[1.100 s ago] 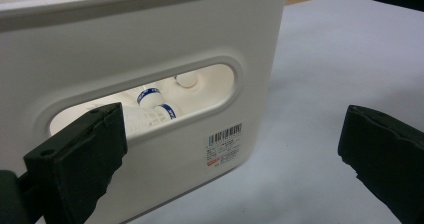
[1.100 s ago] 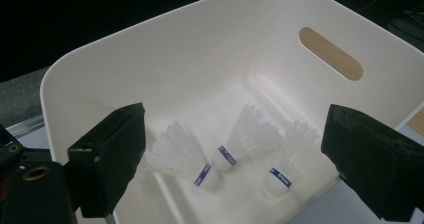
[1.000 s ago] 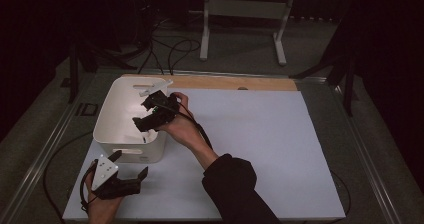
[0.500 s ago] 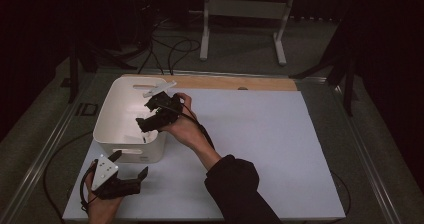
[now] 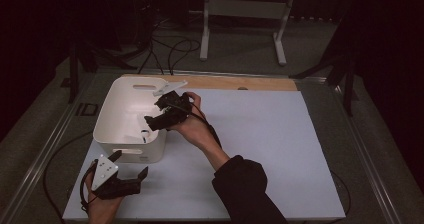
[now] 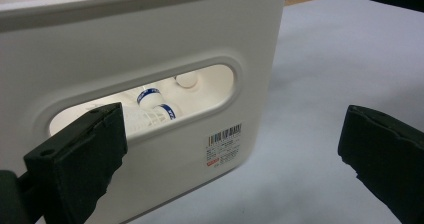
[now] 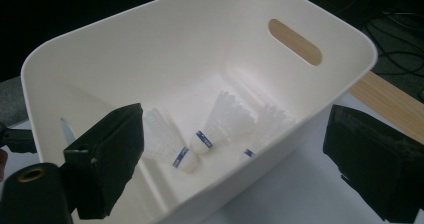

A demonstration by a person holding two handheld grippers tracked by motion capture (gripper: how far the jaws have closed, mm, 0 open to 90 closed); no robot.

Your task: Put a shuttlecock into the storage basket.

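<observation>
Shuttlecocks [image 7: 220,121], three counted, white feather skirts, cork heads banded in blue; lying on the floor of a white plastic bin [image 5: 116,115] at the near-left part of the table [image 5: 260,149]. In the right gripper view two lie close together at the middle of the floor, heads toward the camera, and a third [image 7: 267,121] lies by the bin's right wall. Blue bands and a round white head also show through the handle slot [image 6: 145,101] in the left gripper view.

Handling, judged: very light, skirts springy but easily crushed or bent; cork heads firm and rounded, so likely to roll out of a loose pinch. Best hold is probably across the head or the stem just above the band, with gentle pressure.

Right gripper [image 5: 167,113]: over the bin's right rim, tilted down into it, jaws wide apart, holding nothing. Left gripper [image 5: 120,184]: low over the table just in front of the bin's near wall, jaws wide apart, empty.

Surroundings: bin walls tall and steep, limiting the angle of reach; neighbouring skirts nearly touch, so one may drag another. Barcode label [image 6: 225,144] on the bin's near wall. Wooden strip [image 5: 240,83] along the table's far edge; a metal stand [image 5: 245,19] and cables [image 5: 170,49] on the floor beyond, well apart.
</observation>
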